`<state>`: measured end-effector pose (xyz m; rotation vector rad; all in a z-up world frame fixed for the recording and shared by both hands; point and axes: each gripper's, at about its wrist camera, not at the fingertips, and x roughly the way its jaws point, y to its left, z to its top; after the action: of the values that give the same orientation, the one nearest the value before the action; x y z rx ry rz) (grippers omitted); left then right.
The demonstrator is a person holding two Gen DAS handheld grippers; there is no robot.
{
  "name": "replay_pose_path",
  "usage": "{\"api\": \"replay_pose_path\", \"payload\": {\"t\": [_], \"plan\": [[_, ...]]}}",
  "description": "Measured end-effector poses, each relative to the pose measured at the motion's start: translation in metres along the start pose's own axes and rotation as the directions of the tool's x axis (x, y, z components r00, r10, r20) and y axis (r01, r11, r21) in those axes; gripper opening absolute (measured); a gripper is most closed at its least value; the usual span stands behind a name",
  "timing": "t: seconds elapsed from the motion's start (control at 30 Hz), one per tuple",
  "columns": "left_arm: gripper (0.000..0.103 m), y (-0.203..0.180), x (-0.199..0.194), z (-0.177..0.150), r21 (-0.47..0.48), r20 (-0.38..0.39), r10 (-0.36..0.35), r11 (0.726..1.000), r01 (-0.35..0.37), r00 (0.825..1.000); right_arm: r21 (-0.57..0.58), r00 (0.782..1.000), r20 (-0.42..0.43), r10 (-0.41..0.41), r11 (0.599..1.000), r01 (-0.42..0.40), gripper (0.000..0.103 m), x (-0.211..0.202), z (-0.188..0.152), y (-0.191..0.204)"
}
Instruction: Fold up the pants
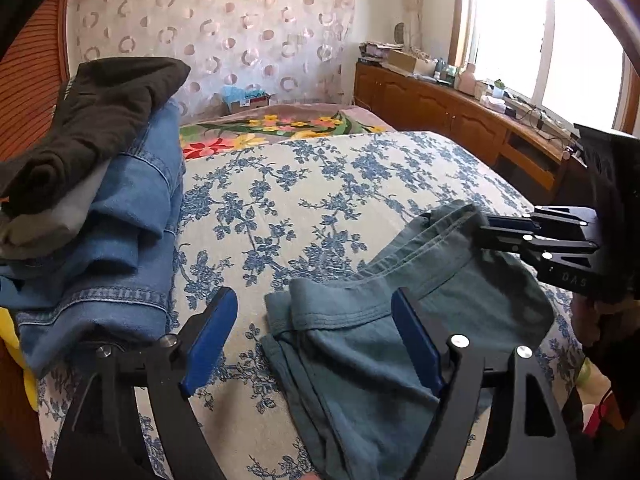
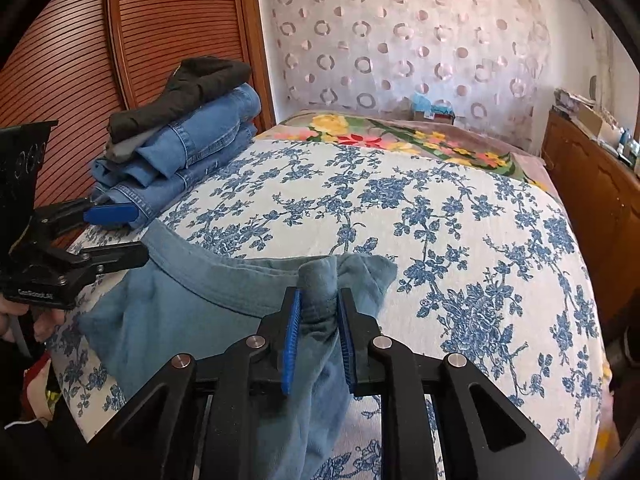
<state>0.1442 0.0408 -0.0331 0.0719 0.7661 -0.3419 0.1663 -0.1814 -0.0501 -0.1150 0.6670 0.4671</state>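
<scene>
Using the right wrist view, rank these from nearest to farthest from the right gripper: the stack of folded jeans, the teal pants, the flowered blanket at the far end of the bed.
1. Teal pants: pinched in the right gripper.
2. Stack of folded jeans: up left, by the wooden slatted door.
3. Flowered blanket: far end of the bed, below the curtain.

Soft matt teal cotton in the pants, faintly napped, bunched between the right gripper pads of ribbed blue rubber. Matt black plastic on the left gripper with bright metal screw heads; woven, floral-printed cloth on the bedspread ahead. Sturdy stitched denim in the jeans left of it, glossy slatted wood on the wardrobe door behind.
</scene>
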Motion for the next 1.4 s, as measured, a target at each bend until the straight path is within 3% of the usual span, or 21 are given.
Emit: {"api": "replay_pose_path", "payload": {"t": [0.1, 0.3, 0.77, 1.07, 1.17, 1.23, 1.3, 1.4], "plan": [[0.08, -0.001, 0.002, -0.003, -0.002, -0.019, 0.013, 1.0, -0.013, 1.0, 0.008, 1.0, 0.0, -0.011, 1.0, 0.011, 0.038, -0.004, -0.002, -0.001], [0.08, -0.005, 0.004, -0.014, 0.012, -0.046, 0.019, 1.0, -0.018, 0.999, 0.017, 1.0, -0.007, -0.02, 1.0, 0.02, 0.044, -0.011, -0.008, -0.003], [0.08, -0.004, 0.018, -0.037, 0.006, -0.114, 0.019, 1.0, -0.018, 0.993, 0.041, 0.999, -0.032, -0.03, 0.999, 0.031, 0.045, -0.057, -0.051, 0.0], [0.08, -0.003, 0.018, -0.038, 0.004, -0.11, 0.019, 1.0, -0.019, 0.994, 0.029, 0.998, -0.048, 0.035, 0.999, -0.033, 0.044, -0.083, -0.075, 0.011], [0.08, -0.004, 0.017, -0.039, 0.003, -0.107, 0.023, 1.0, -0.023, 0.994, 0.024, 0.996, -0.067, 0.052, 0.998, -0.05, 0.036, -0.081, -0.077, 0.014], [0.08, -0.003, 0.016, -0.04, 0.001, -0.105, 0.022, 1.0, -0.022, 0.994, 0.022, 0.995, -0.079, 0.063, 0.998, -0.061, 0.019, -0.079, -0.077, 0.013], [0.08, -0.003, 0.016, -0.04, 0.0, -0.104, 0.02, 1.0, -0.02, 0.994, 0.024, 0.993, -0.079, 0.084, 0.996, -0.082, 0.01, -0.08, -0.077, 0.01], [0.083, -0.003, 0.017, -0.04, 0.001, -0.106, 0.016, 1.0, -0.016, 0.994, 0.014, 0.996, -0.066, 0.061, 0.998, -0.061, 0.007, -0.089, -0.076, 0.005]]}}
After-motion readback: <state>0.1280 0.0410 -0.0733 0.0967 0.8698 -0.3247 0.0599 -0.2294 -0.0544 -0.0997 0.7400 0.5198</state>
